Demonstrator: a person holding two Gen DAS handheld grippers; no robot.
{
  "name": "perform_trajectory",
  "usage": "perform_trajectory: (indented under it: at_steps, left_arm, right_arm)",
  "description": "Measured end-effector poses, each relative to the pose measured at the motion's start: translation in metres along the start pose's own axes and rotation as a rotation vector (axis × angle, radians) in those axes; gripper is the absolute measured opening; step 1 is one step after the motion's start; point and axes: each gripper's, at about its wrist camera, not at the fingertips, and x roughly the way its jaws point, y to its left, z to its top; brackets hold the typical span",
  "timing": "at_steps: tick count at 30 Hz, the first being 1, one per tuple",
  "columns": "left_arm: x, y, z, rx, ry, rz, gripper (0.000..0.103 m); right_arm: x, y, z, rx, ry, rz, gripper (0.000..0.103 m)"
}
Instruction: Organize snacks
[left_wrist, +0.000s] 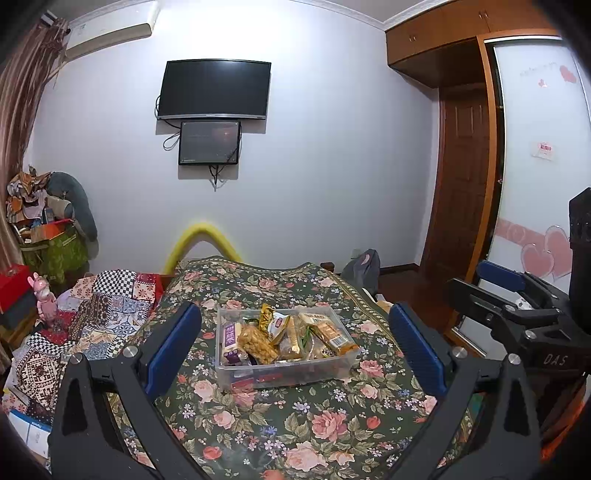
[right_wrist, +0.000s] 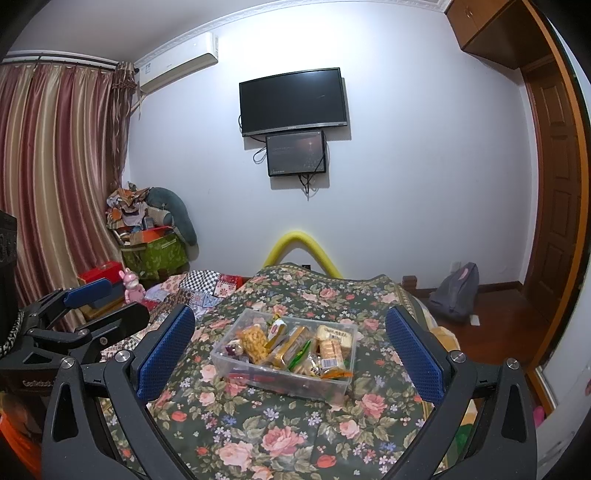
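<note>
Snacks (left_wrist: 291, 338) piled in box (left_wrist: 280, 380). Left gripper (left_wrist: 295, 354), right gripper (right_wrist: 290, 354) released, empty. Looks near done; next maybe tidy packs.

A clear plastic box (left_wrist: 284, 373) sits on the floral cloth, open-topped and crowded with wrapped snacks (left_wrist: 291, 334) lying loosely jumbled, some leaning upright.

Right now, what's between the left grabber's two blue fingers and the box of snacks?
Only flowered cloth. In the left wrist view, the left gripper is open and holds nothing, and nothing else lies between it and the clear snack box.
</note>
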Motion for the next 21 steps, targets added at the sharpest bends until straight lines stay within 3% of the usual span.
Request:
perform_trajectory:
  at_steps: [21]
  left_arm:
    - [0.013, 0.006, -0.007, -0.012, 0.032, 0.007, 0.103]
  right_arm:
    - [0.011, -0.006, -0.005, 0.017, 0.031, -0.006, 0.103]
